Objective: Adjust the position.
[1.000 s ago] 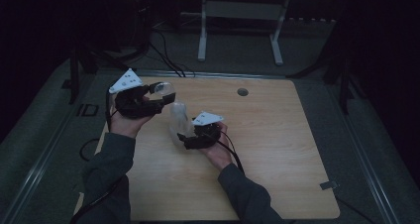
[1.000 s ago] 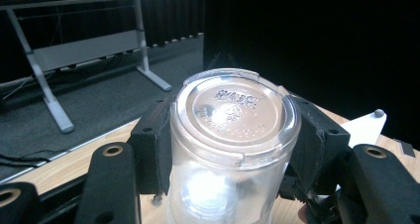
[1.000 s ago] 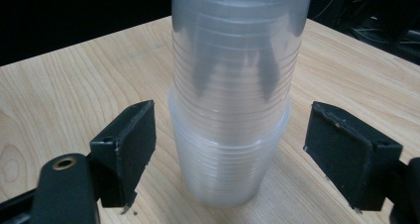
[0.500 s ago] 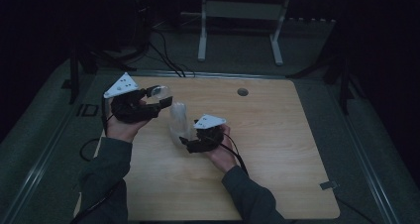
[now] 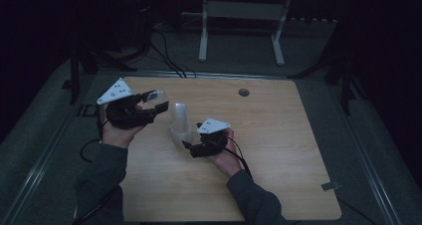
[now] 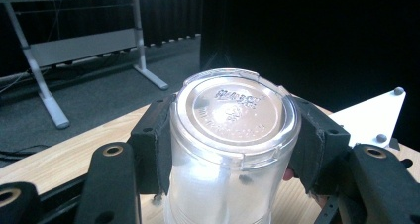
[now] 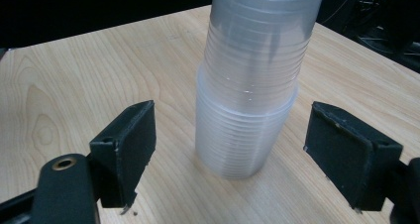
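Observation:
A single clear plastic cup (image 6: 233, 135) lies between the pads of my left gripper (image 6: 236, 142), its base turned toward the camera. In the high view that gripper (image 5: 155, 104) hangs above the table's left part with the cup (image 5: 158, 96) at its tip. A stack of clear cups (image 5: 180, 124) stands upside down on the wooden table (image 5: 288, 150). My right gripper (image 5: 189, 145) points at the stack's foot from the near right. Its jaws (image 7: 237, 152) stand open on both sides of the stack (image 7: 250, 100), and the pads (image 7: 130, 144) are clear of it.
A round hole (image 5: 244, 92) sits near the table's far edge. Behind the table stands a white-legged desk frame (image 5: 204, 36), with cables (image 5: 166, 60) on the dark floor. A small grey tab (image 5: 331, 186) juts from the near right edge.
Both hands have drifted a little toward the near edge. The left gripper keeps the single cup; the stack has not moved.

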Demonstrator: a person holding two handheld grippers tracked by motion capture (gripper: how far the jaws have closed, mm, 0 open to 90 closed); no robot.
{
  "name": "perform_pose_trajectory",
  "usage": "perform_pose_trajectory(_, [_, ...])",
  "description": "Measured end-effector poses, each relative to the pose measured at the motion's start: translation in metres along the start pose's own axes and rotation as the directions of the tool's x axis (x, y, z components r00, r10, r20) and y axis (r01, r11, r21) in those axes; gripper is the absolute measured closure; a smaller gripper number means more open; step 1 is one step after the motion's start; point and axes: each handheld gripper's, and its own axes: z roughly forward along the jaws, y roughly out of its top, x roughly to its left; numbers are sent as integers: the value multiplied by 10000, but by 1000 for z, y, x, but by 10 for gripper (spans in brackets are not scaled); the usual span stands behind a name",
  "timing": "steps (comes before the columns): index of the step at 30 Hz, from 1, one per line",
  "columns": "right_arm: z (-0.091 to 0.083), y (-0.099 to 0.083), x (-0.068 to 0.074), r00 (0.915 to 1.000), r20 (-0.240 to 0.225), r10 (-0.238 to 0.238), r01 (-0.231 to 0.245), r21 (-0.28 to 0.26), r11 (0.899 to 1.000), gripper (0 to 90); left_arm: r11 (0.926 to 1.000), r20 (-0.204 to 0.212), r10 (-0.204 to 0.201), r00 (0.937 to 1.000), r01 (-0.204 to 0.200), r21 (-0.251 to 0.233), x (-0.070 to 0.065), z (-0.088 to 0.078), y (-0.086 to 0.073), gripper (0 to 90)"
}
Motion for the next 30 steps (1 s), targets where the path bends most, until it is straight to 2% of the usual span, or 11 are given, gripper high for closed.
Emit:
perform_pose_trajectory(9, [-6, -2, 1, 9997, -228, 119, -125, -227, 9997, 195, 9998, 51, -189, 9998, 189, -82, 0, -4, -6, 415])
perform_pose_trajectory(10, [-8, -2, 2, 9996, -242, 109, -118, -363, 9993, 222, 9998, 35, -197, 9998, 197, -4, 0, -5, -7, 415])
perform_pose_trajectory(14, [-11, -2, 2, 9994, -333, 115, -136, -638, 9979, 226, 9997, 10, -260, 9997, 260, 45, 2, -8, -10, 415])
perform_pose_trajectory(18, [-13, -1, 2, 9989, -434, 167, -197, -696, 9974, 226, 9993, -15, -370, 9993, 370, 19, 4, -12, -15, 415])
perform_pose_trajectory(30, [-16, 2, -1, 9919, -1139, 569, -675, -916, 9935, 226, 9982, 98, -599, 9982, 600, -92, 7, -15, -29, 415])
